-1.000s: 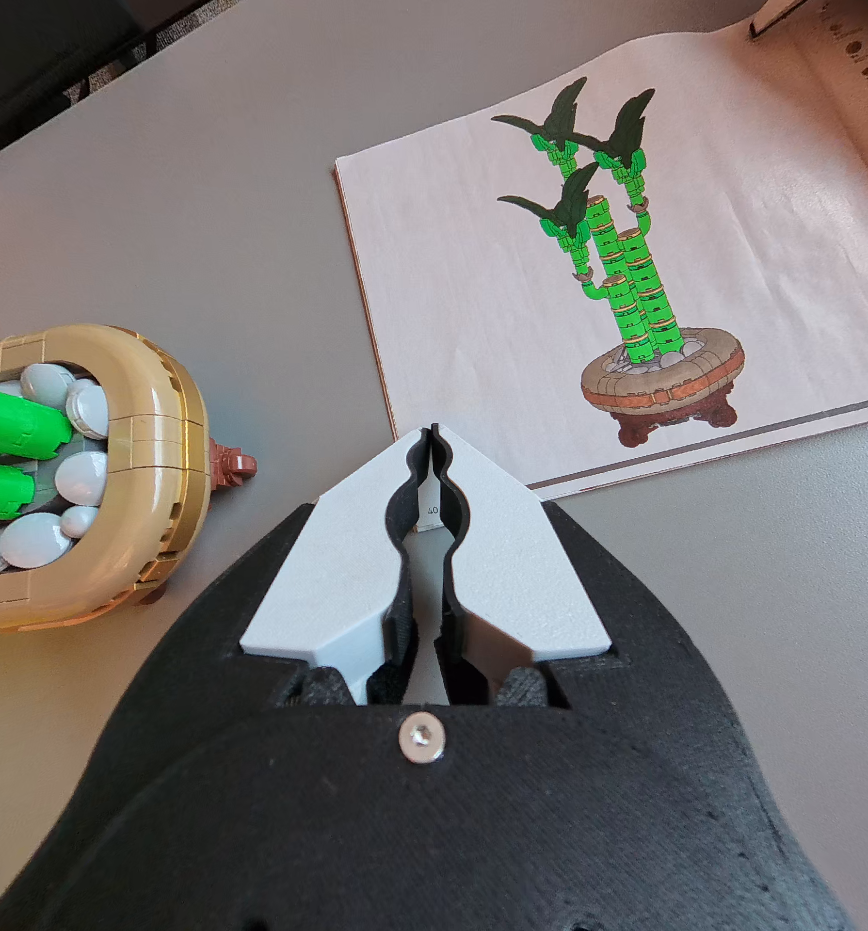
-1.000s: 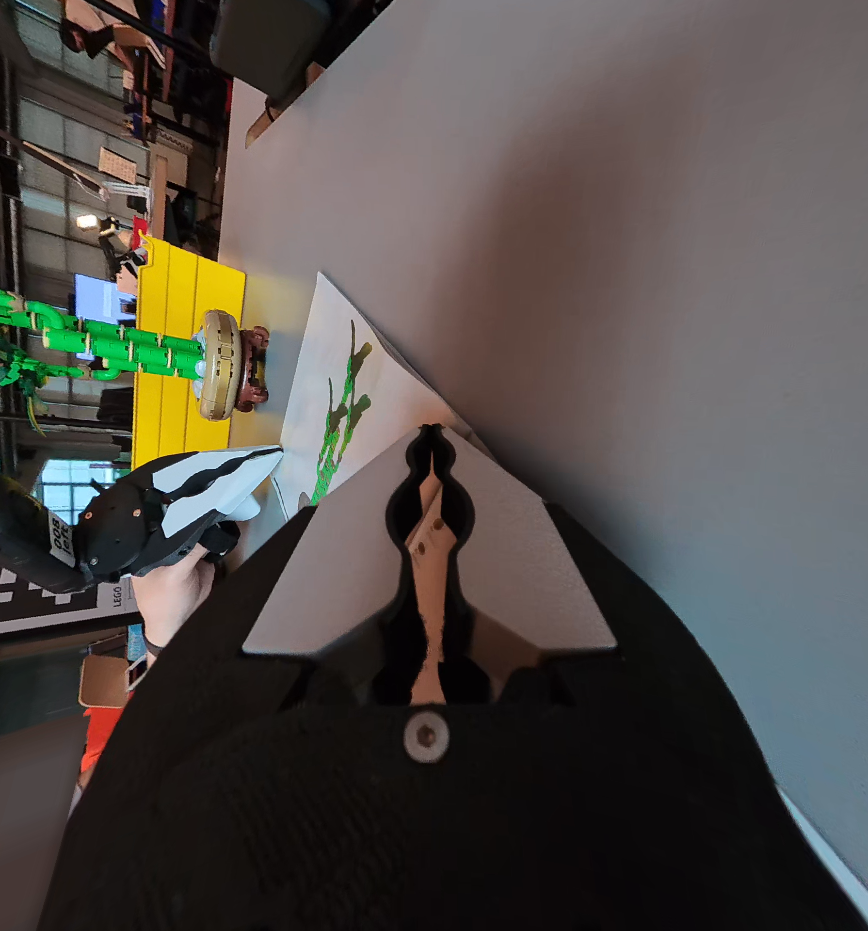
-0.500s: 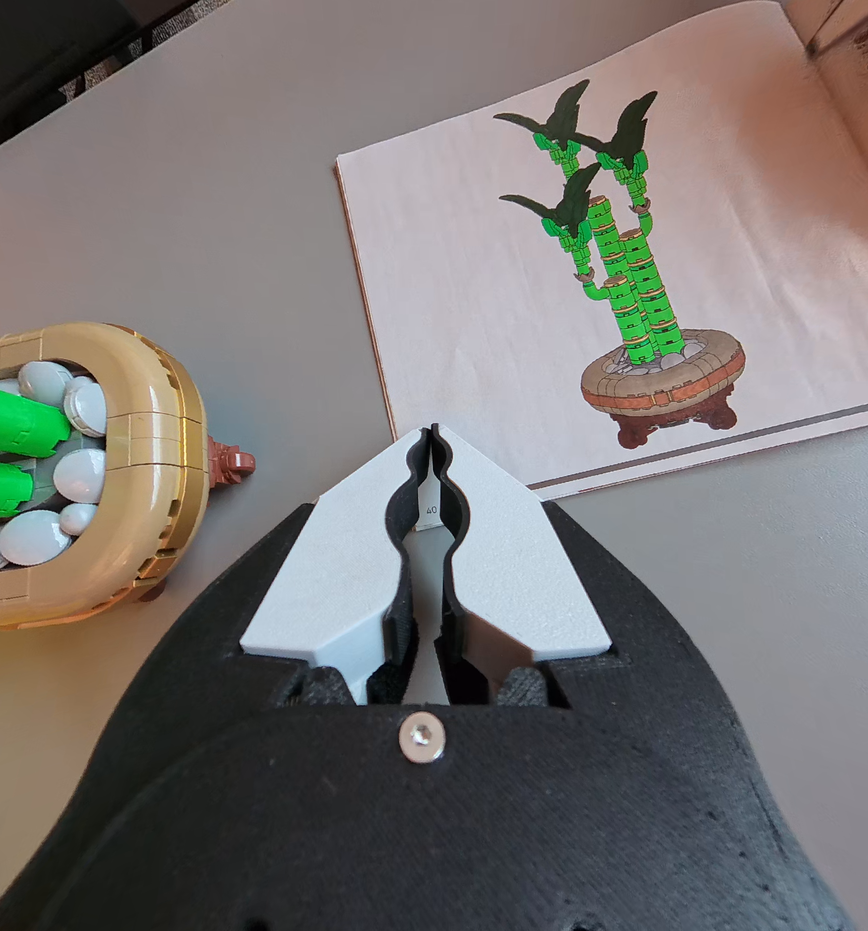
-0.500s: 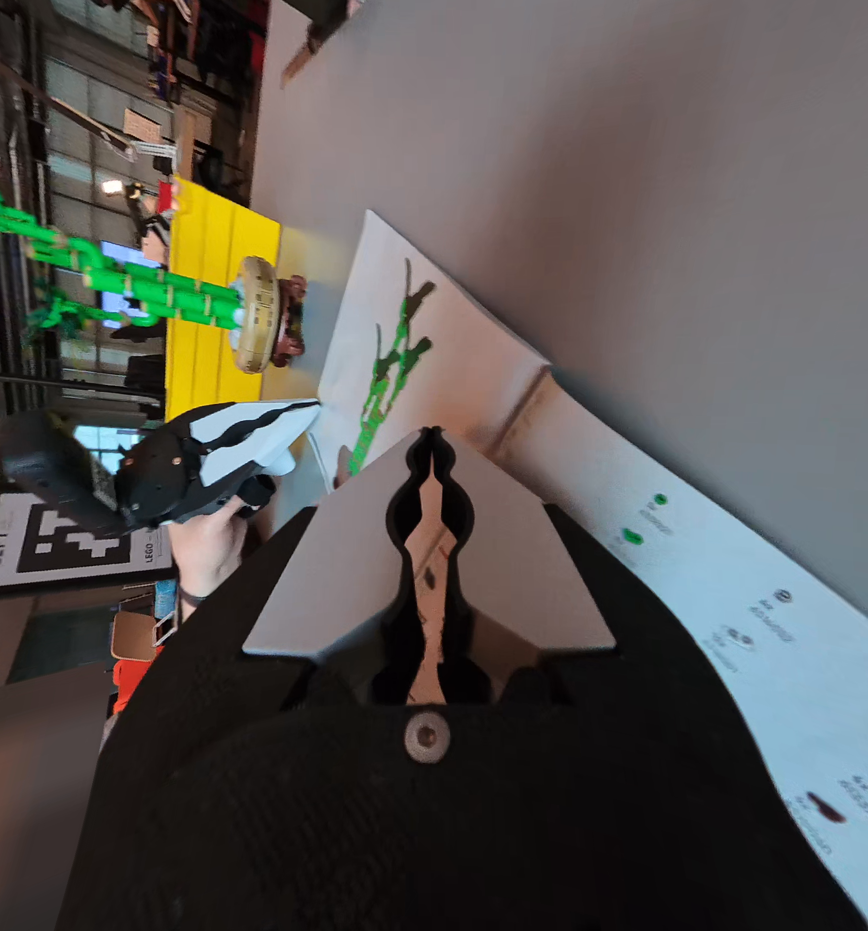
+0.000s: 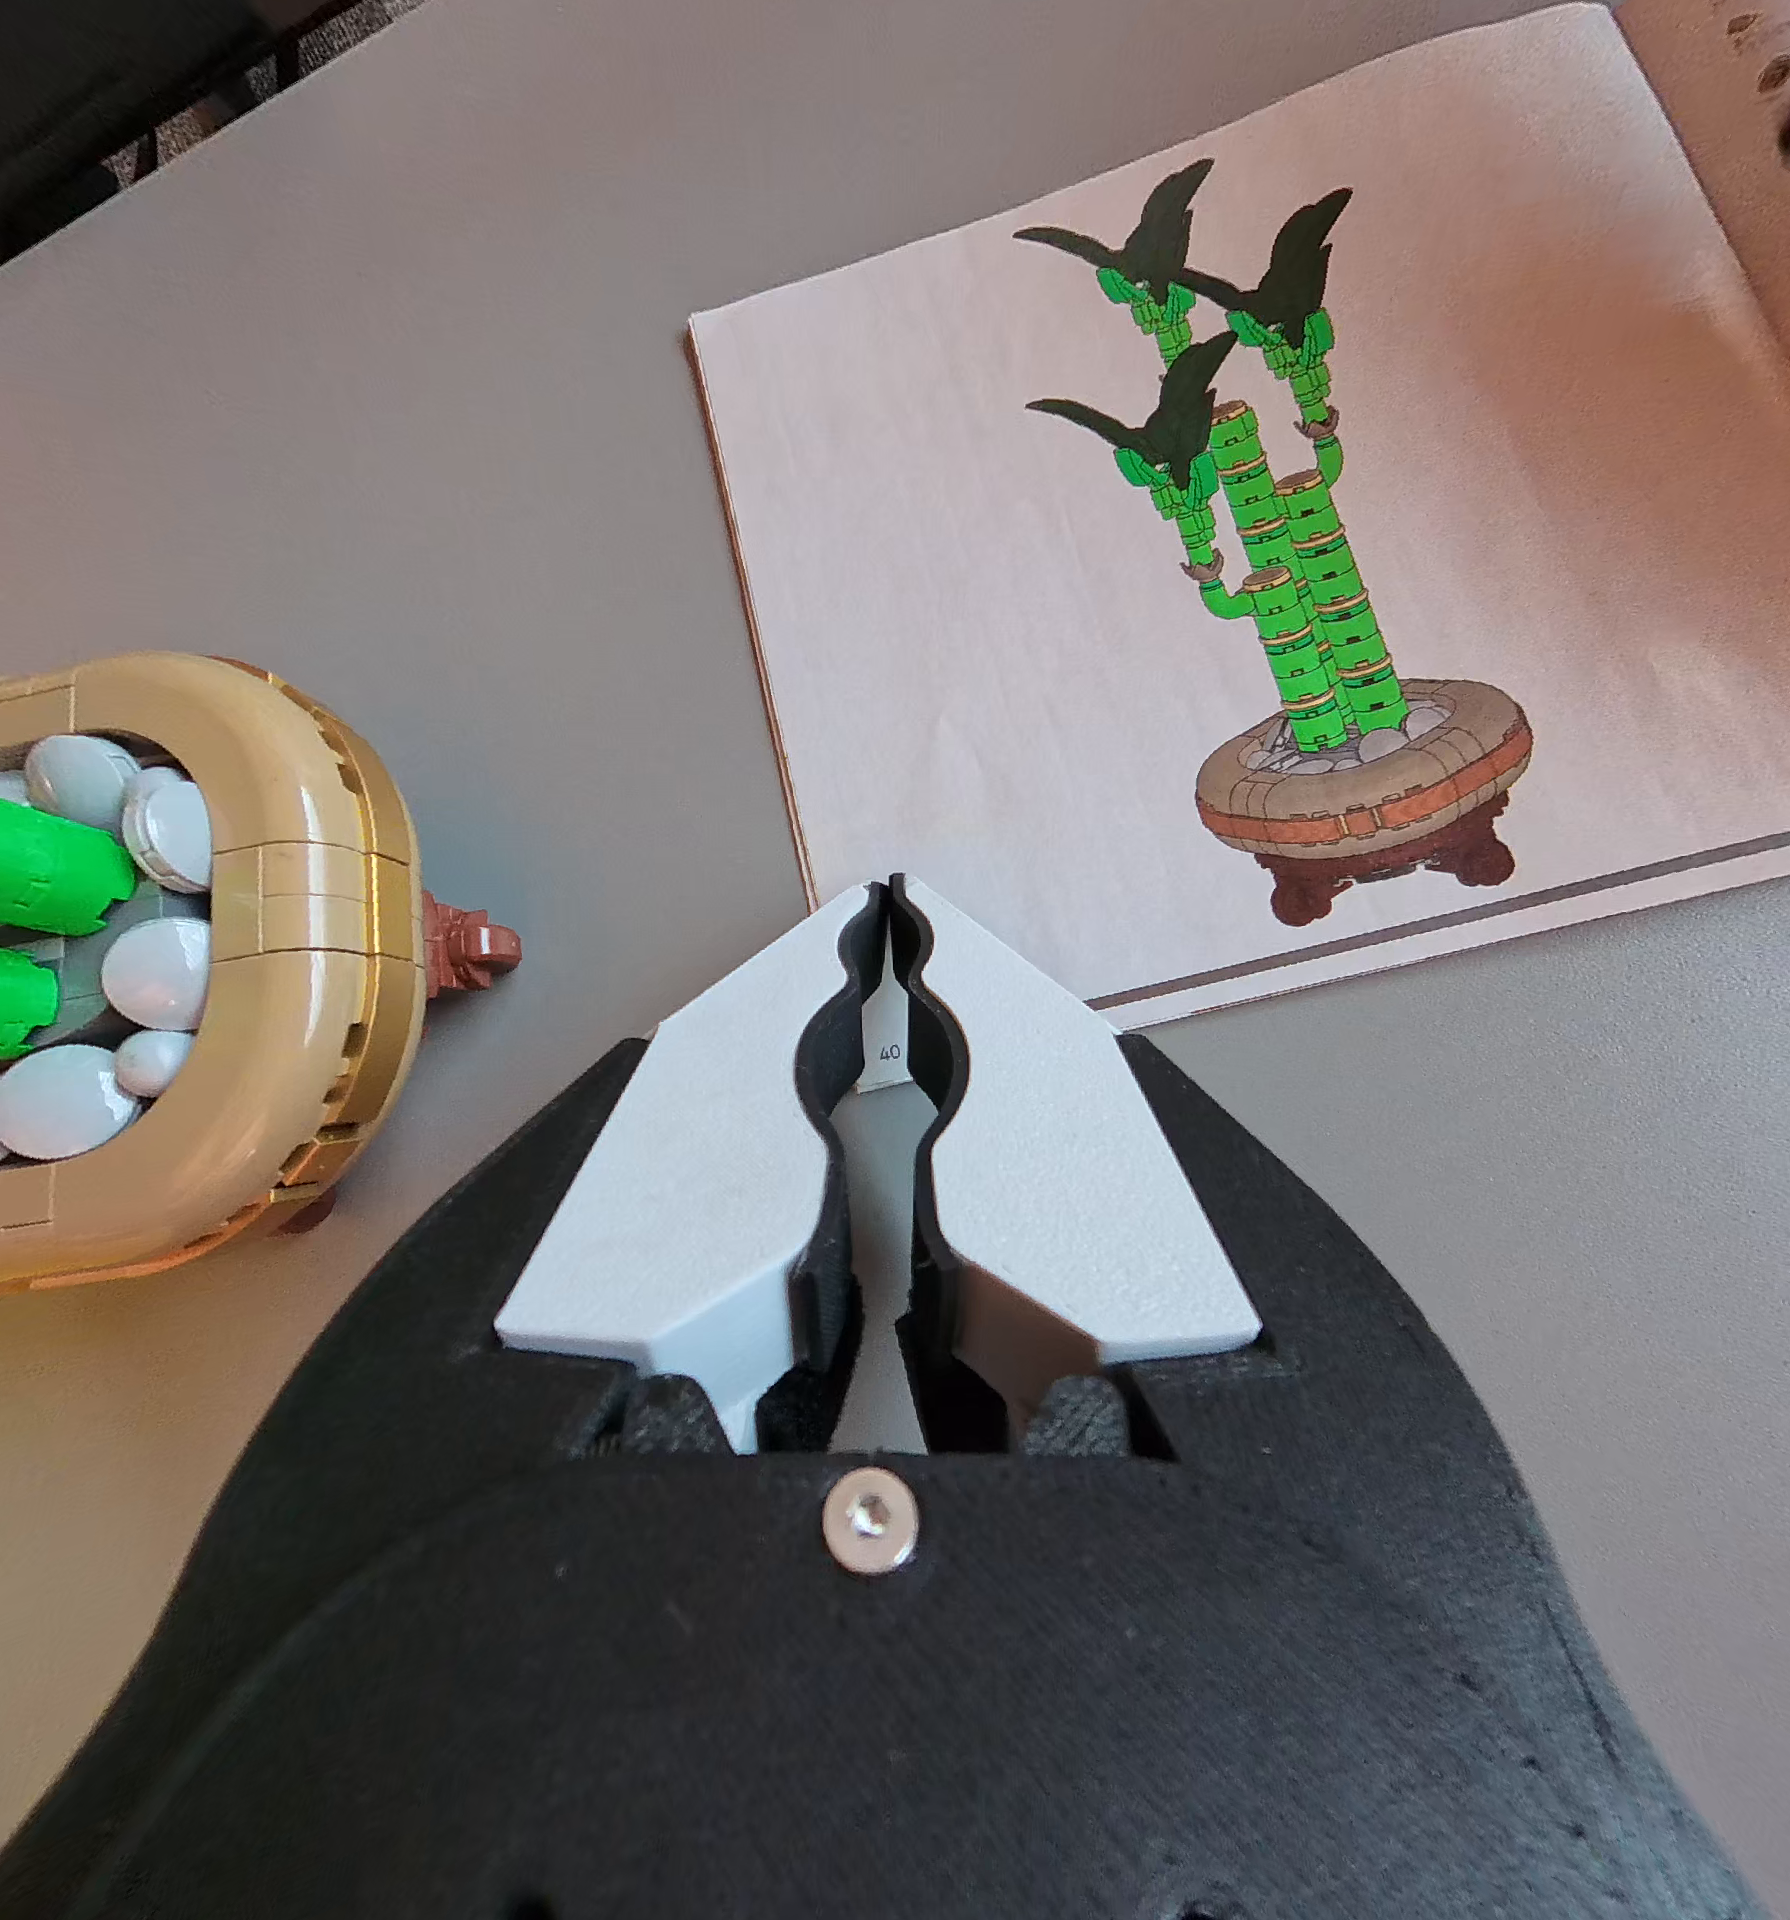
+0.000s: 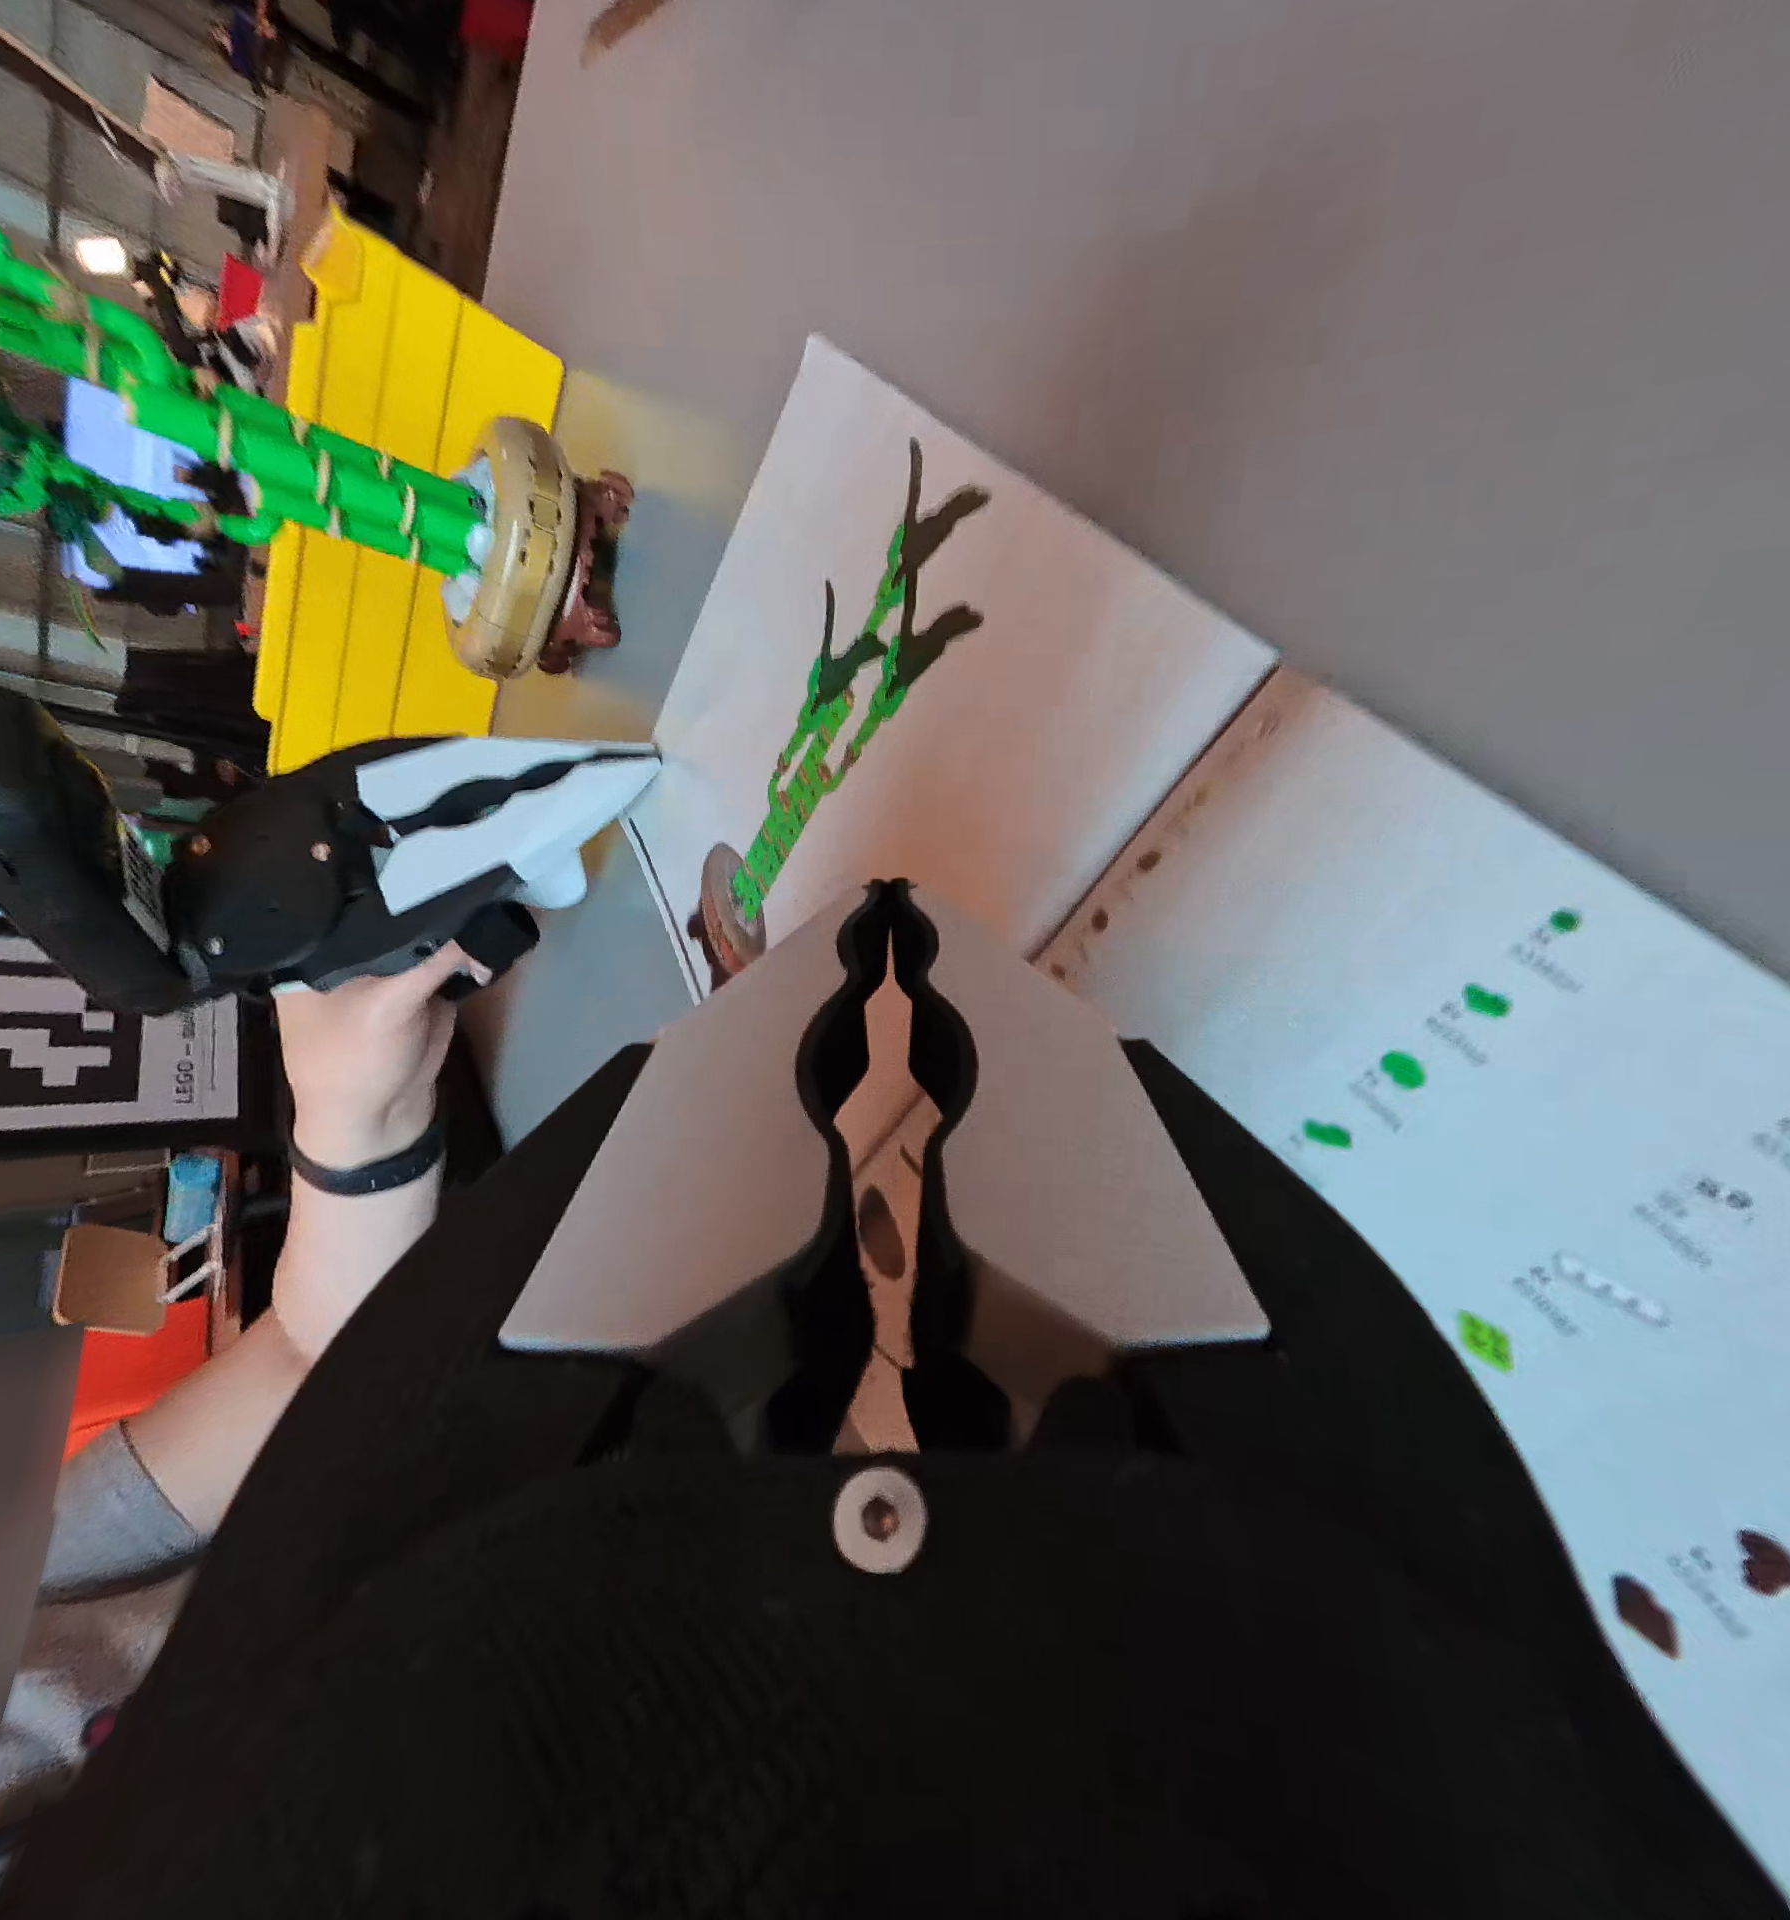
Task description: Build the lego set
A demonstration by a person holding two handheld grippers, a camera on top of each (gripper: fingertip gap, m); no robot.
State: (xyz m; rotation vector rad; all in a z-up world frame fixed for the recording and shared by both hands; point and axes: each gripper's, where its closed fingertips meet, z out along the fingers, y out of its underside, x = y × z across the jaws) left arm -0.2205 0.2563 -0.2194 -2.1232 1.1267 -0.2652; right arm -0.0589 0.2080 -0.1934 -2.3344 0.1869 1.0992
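Note:
The built lego bamboo plant stands on the grey table: its tan pot (image 5: 278,935) with pale pebbles and green stalks (image 5: 18,862) is at the left in the left wrist view, and shows whole in the right wrist view (image 6: 517,551). The open instruction booklet (image 5: 974,520) lies to its right, with a picture of the plant. My left gripper (image 5: 891,883) is shut and empty, its tips over the booklet's near corner. My right gripper (image 6: 891,886) is shut and empty above the booklet's fold (image 6: 1161,810). The left gripper also shows in the right wrist view (image 6: 517,800), held by a hand.
A yellow tray (image 6: 392,520) lies beyond the plant in the right wrist view. The booklet's right page (image 6: 1493,1143) bears small pictures of parts. The table's far edge and dark floor (image 5: 91,94) run along the top left of the left wrist view. There is about 20 cm between the tips of the two grippers.
The right gripper has swung back and over the booklet, so its right page now shows. The left gripper has barely moved. Both stay shut.

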